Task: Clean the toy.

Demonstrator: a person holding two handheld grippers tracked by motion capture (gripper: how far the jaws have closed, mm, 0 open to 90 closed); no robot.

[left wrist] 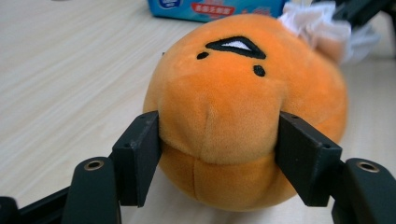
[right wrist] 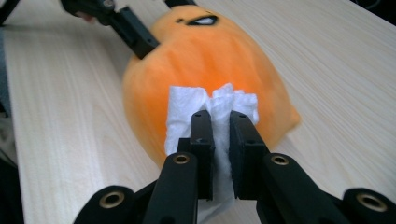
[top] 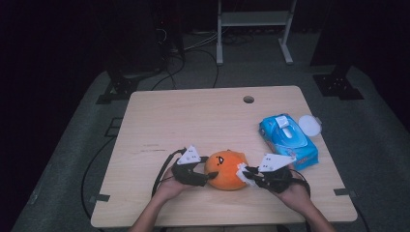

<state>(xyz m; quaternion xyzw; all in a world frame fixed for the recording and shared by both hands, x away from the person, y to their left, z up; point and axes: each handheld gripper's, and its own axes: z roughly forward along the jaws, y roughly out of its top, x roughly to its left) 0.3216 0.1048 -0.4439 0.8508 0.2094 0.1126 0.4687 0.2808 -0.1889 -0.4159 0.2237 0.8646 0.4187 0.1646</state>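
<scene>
An orange round plush toy (top: pixel 225 170) with a small stitched face lies on the wooden table (top: pixel 193 116) near its front edge. My left gripper (top: pixel 209 175) comes at it from the left. In the left gripper view the two black pads of this gripper (left wrist: pixel 219 154) press into the sides of the toy (left wrist: pixel 243 107) and dent it. My right gripper (top: pixel 246 175) is at the toy's right side, shut on a crumpled white wipe (right wrist: pixel 187 109). The wipe rests against the orange fabric (right wrist: pixel 196 56). The bunched wipe (left wrist: pixel 317 25) also shows behind the toy.
A blue pack of wet wipes (top: pixel 288 140) lies at the right of the table, with a round white lid (top: pixel 309 124) beside it. A cable hole (top: pixel 248 99) is near the far edge. Cables and a white frame stand on the floor beyond.
</scene>
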